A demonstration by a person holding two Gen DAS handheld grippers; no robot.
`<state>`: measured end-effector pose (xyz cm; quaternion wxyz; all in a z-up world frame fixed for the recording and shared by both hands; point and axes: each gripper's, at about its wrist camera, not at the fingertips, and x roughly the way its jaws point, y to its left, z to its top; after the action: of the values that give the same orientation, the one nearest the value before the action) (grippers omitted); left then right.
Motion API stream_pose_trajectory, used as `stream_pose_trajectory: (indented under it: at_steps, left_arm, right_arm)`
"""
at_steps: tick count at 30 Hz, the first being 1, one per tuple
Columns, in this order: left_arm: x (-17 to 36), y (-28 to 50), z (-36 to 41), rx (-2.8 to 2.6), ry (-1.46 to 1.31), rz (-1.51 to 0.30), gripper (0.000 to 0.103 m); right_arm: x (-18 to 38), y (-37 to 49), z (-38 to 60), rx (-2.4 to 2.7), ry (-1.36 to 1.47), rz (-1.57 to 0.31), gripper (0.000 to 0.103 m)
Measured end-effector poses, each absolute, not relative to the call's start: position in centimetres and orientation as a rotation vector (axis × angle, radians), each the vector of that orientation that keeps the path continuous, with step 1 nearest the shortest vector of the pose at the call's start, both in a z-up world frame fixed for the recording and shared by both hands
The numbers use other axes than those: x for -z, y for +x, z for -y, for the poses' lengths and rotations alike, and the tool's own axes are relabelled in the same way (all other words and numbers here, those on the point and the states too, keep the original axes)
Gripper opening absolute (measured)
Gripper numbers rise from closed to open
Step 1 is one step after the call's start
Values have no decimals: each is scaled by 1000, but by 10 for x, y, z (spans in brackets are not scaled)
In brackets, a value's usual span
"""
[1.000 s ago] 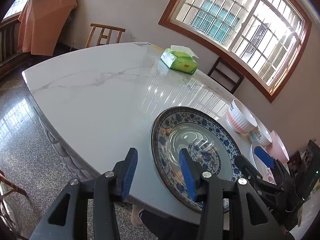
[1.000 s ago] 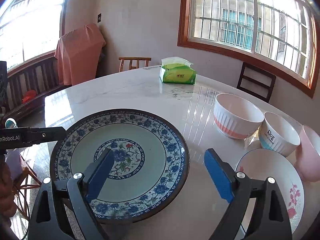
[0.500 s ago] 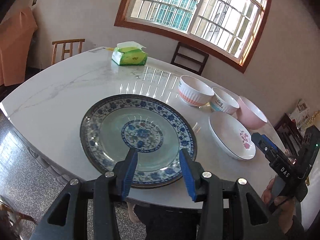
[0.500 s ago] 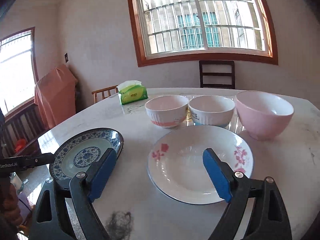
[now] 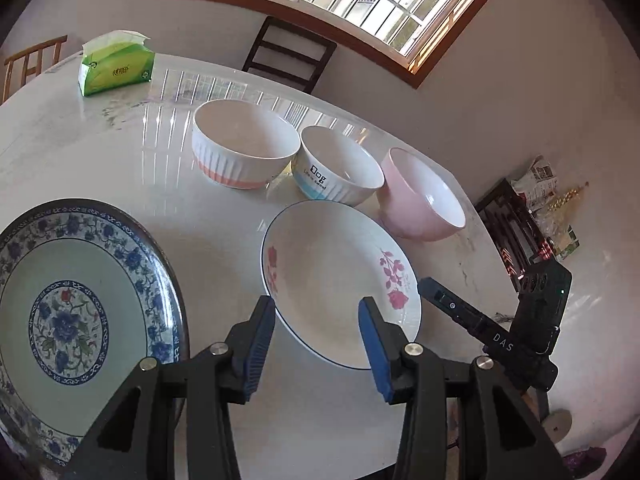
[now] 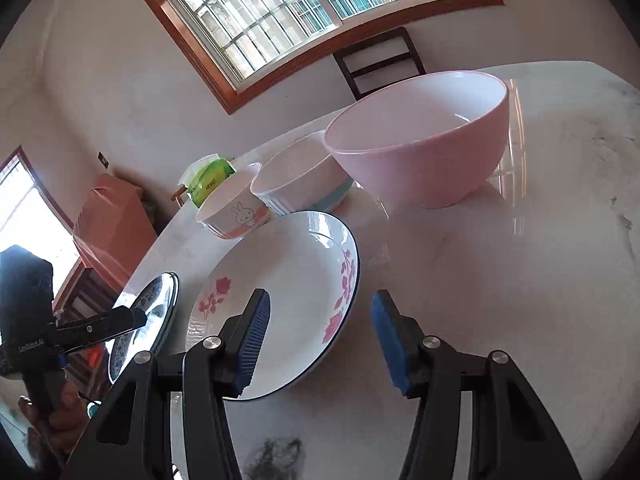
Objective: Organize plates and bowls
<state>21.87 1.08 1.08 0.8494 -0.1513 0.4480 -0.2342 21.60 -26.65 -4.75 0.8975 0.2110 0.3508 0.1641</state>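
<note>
With the right gripper (image 6: 316, 336) now swung from the blue plate (image 5: 80, 316) to the flowered plate (image 6: 276, 300) at lower centre on the counter (image 6: 520, 280), empty jaws closing astride its rim while the left gripper's (image 5: 316, 344) stay half open and empty, the glossy rim could be chipped or slid by a skewed bite.

Home dining room: marble table (image 5: 120, 152), wooden chairs (image 5: 288, 56), barred window (image 6: 280, 12).
</note>
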Motion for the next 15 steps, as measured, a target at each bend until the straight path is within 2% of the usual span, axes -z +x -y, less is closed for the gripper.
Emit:
stream_pose_trajectory:
  at_steps: [9,11,15]
  left_arm:
    - [10,254,6,459,-312,-1018,44]
    - [12,256,7,440,-297,-1009,48]
    - [16,261,5,426,-320,-1005,50]
  right_arm:
    - [53,229,268,-359,432,-749,51]
    - [55,234,268,-358,436,-758,51]
    - [56,239,266,-367,435,-772,49]
